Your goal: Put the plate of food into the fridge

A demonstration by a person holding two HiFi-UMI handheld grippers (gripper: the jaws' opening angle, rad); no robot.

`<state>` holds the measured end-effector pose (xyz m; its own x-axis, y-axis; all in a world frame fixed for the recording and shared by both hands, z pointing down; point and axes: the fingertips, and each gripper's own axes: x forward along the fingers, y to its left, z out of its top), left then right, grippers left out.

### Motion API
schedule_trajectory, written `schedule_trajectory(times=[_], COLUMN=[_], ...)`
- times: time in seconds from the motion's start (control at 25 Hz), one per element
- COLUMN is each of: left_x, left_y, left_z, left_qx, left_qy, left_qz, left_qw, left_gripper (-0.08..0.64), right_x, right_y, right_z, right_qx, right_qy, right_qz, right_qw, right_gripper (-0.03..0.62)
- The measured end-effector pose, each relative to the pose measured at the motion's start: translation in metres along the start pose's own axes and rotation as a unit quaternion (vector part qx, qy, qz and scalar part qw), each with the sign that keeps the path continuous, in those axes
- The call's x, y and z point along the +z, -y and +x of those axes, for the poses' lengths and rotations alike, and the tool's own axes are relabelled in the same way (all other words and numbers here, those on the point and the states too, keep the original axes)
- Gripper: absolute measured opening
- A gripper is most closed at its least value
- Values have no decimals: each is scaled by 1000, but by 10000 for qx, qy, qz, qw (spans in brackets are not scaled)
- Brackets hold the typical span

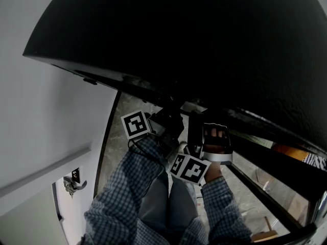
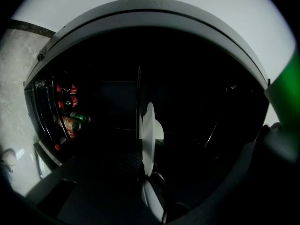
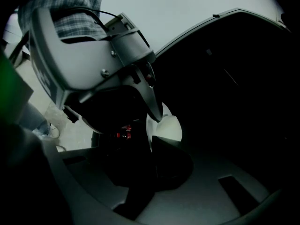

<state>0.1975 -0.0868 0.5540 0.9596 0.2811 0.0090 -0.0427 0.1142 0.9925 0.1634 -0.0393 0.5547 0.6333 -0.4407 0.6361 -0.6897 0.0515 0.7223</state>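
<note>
A white plate (image 2: pixel 149 134) shows edge-on in the left gripper view, running straight out from my left gripper (image 2: pixel 146 165), which is shut on its rim. Ahead of it gapes the dark inside of the fridge (image 2: pixel 187 78). In the right gripper view the plate (image 3: pixel 169 128) pokes out past my right gripper (image 3: pixel 157 146), shut on its near edge, while the left gripper's finger (image 3: pixel 151 97) reaches it from above. The head view has both grippers, left (image 1: pixel 166 124) and right (image 1: pixel 207 137), side by side at the black fridge opening (image 1: pixel 204 50). No food can be made out.
Cans and bottles (image 2: pixel 69 118) stand in the door shelves at the fridge's left. A pale stone floor (image 2: pixel 14 102) lies beside it. A white door with a lever handle (image 1: pixel 71 184) sits lower left in the head view, and the fridge's rim (image 1: pixel 265 157) runs along the right.
</note>
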Motion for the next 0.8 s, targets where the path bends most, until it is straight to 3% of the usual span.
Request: schedule_trajectory(times=[0.28, 0.8], left_x=[-7, -8], left_y=[-2, -4], left_z=[-23, -50], left_qx=[40, 329], left_qy=[29, -83], left_qz=[-178, 277], left_qw=[9998, 9990], left_gripper=[48, 48], right_x=[-4, -10], right_y=[8, 23], right_z=[9, 32], right_qx=[-28, -126], right_qy=[-75, -131], right_qz=[99, 272], right_qw=[9999, 9995], right_gripper=[35, 35])
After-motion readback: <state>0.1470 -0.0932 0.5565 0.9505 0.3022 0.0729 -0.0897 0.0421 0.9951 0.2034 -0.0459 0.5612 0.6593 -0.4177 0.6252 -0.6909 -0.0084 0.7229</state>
